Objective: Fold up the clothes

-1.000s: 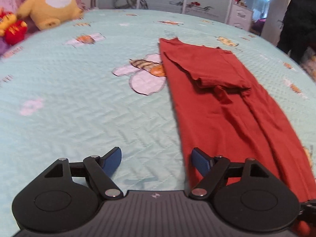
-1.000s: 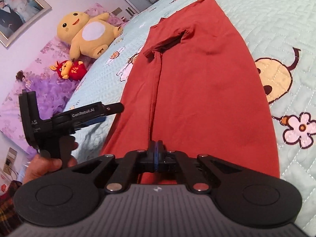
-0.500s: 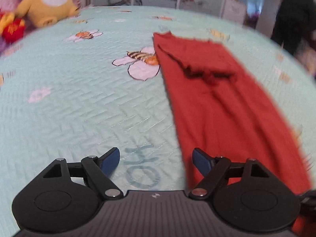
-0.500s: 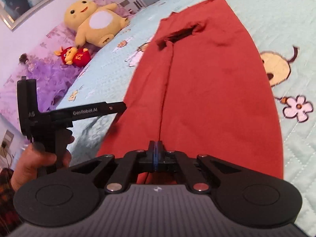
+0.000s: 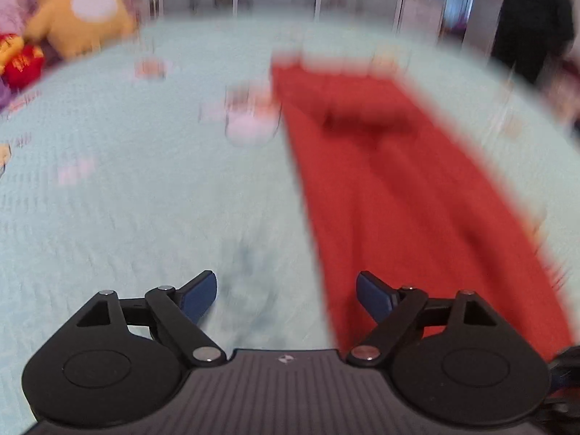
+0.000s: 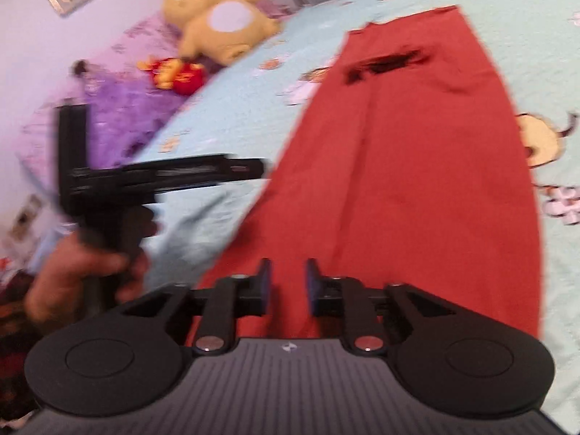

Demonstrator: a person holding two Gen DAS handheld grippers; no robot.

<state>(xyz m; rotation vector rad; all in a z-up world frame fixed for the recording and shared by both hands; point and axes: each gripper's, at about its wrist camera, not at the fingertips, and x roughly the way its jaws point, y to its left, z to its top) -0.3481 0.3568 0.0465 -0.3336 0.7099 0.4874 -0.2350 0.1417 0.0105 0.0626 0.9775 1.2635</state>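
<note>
A red garment (image 5: 391, 195) lies lengthwise on the pale blue bedspread (image 5: 145, 188), folded into a long strip with a sleeve tucked across its far part (image 6: 388, 63). My left gripper (image 5: 286, 295) hangs wide open above the garment's near left edge, nothing between its blue pads. My right gripper (image 6: 288, 286) is over the near end of the red garment (image 6: 417, 181), its jaws partly open with a gap and nothing held. In the right wrist view a hand (image 6: 76, 279) holds the left gripper (image 6: 253, 168) at the garment's left side. Both views are motion-blurred.
A yellow plush toy (image 6: 217, 25) and a small red plush (image 6: 177, 74) sit at the head of the bed near purple bedding (image 6: 119, 116). A person in dark clothes (image 5: 533, 18) stands at the far right. Cartoon prints dot the bedspread.
My right gripper has opened from fully shut to a narrow gap. Both grippers have pulled back and risen, so the garment appears farther away. The left gripper stayed open.
</note>
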